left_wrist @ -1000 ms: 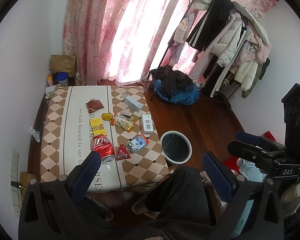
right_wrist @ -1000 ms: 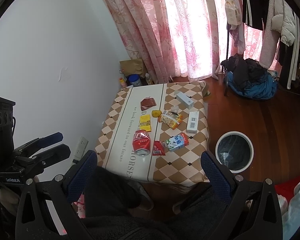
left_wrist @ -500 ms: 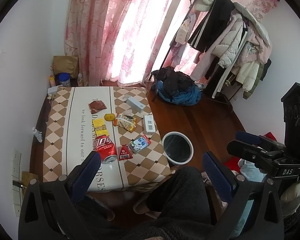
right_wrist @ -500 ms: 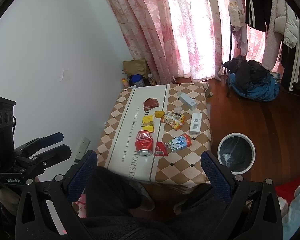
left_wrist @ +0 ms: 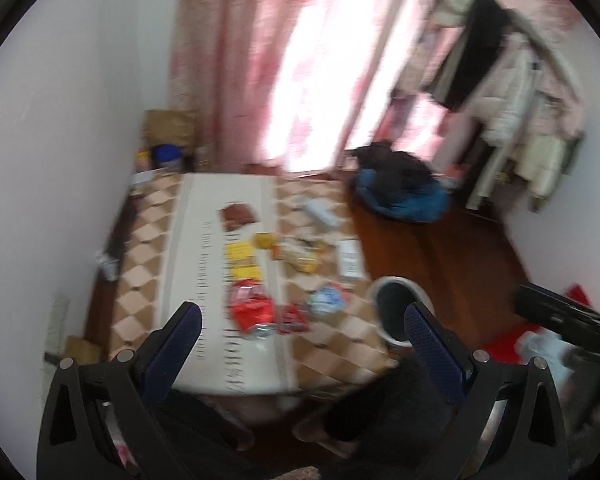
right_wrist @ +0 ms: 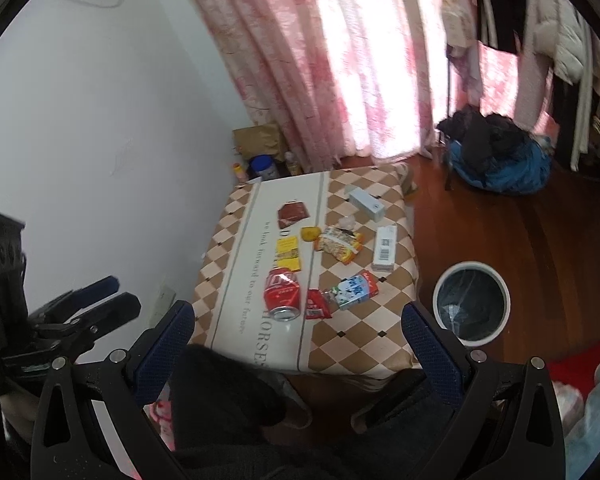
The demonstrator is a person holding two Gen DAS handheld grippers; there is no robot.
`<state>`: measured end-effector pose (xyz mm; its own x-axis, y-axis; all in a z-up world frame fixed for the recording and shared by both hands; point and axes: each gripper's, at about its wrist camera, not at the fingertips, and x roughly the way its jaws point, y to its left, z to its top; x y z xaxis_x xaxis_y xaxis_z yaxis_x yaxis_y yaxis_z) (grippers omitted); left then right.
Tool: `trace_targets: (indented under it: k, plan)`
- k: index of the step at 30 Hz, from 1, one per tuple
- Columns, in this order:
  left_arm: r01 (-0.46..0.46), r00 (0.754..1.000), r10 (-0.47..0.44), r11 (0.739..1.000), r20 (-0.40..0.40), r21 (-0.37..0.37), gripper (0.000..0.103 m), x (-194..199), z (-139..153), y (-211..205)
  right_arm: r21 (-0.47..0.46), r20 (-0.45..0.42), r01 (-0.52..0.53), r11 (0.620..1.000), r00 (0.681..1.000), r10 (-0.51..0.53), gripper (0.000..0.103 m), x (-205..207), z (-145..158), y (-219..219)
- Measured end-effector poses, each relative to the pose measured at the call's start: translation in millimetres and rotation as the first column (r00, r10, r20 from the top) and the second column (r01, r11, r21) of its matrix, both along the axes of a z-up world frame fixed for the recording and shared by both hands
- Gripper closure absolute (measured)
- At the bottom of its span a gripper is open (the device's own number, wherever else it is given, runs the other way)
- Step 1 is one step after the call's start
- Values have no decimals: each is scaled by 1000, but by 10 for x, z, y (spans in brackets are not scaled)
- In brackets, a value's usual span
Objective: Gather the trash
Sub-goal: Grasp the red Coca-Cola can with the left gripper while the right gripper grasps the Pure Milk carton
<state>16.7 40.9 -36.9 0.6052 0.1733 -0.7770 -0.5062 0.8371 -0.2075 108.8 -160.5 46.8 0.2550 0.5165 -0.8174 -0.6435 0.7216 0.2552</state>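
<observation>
Trash lies on a low table with a checked cloth (right_wrist: 364,344): a crushed red can (right_wrist: 282,293), a small red packet (right_wrist: 316,304), a blue-white carton (right_wrist: 354,290), a yellow snack bag (right_wrist: 338,242), yellow packets (right_wrist: 289,254), a brown wrapper (right_wrist: 293,213), a yellow fruit (right_wrist: 310,233) and two white boxes (right_wrist: 384,248). The can also shows, blurred, in the left wrist view (left_wrist: 252,308). A white bin (right_wrist: 471,304) stands on the floor right of the table. My left gripper (left_wrist: 302,322) and right gripper (right_wrist: 298,322) are both open and empty, held high above the table's near edge.
Pink curtains (right_wrist: 340,60) hang behind the table. A clothes rack (left_wrist: 512,92) and a heap of dark and blue clothes (right_wrist: 496,160) stand at the right. Jars and a paper bag (right_wrist: 260,144) sit in the far corner. My knees (right_wrist: 228,392) are below the grippers.
Both grippers have moved closer to the table, so the trash looks larger. The left wrist view is now blurred by motion. Nothing on the table has moved.
</observation>
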Motion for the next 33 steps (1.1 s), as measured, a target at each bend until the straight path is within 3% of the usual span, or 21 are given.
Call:
trace_targets:
  k: [3, 6, 11, 14, 16, 21, 24, 28, 30, 33]
  plan:
    - [-88, 992, 90, 996, -93, 29, 0, 209, -469, 276, -28, -31, 49, 998, 998, -50, 0, 242, -384, 79]
    - [-142, 969, 139, 990, -205, -3, 0, 418, -1049, 507, -87, -99, 105, 991, 989, -114, 0, 563, -997, 196]
    - [-214, 924, 145, 963, -353, -164, 0, 707, -1946, 719, -166, -328, 192, 967, 914, -237, 0, 1070, -2302, 393]
    - [-224, 909, 121, 949, -399, -222, 1, 919, -2322, 749, -208, -378, 248, 946, 872, -311, 5, 1232, -2886, 433]
    - [-230, 898, 102, 938, -428, -260, 8, 1081, -2558, 753, -228, -409, 290, 929, 838, -362, 15, 1309, -3179, 447]
    - [-237, 863, 87, 940, -498, -246, 12, 1400, -2905, 785, -224, -428, 350, 909, 803, -415, 17, 1406, -3500, 472]
    - [-253, 848, 101, 940, -520, -230, 26, 1459, -2976, 816, -211, -439, 365, 907, 793, -422, 17, 1430, -3578, 536]
    - [-236, 854, 108, 952, -509, -194, 28, 1417, -2935, 824, -184, -459, 393, 901, 777, -432, 17, 1453, -3704, 641]
    - [-225, 848, 111, 961, -519, -162, 28, 1355, -2903, 833, -190, -455, 393, 900, 777, -435, 17, 1455, -3759, 712]
    - [-217, 840, 122, 968, -529, -122, 28, 1174, -2881, 917, -184, -436, 352, 918, 807, -397, 15, 1428, -3795, 867]
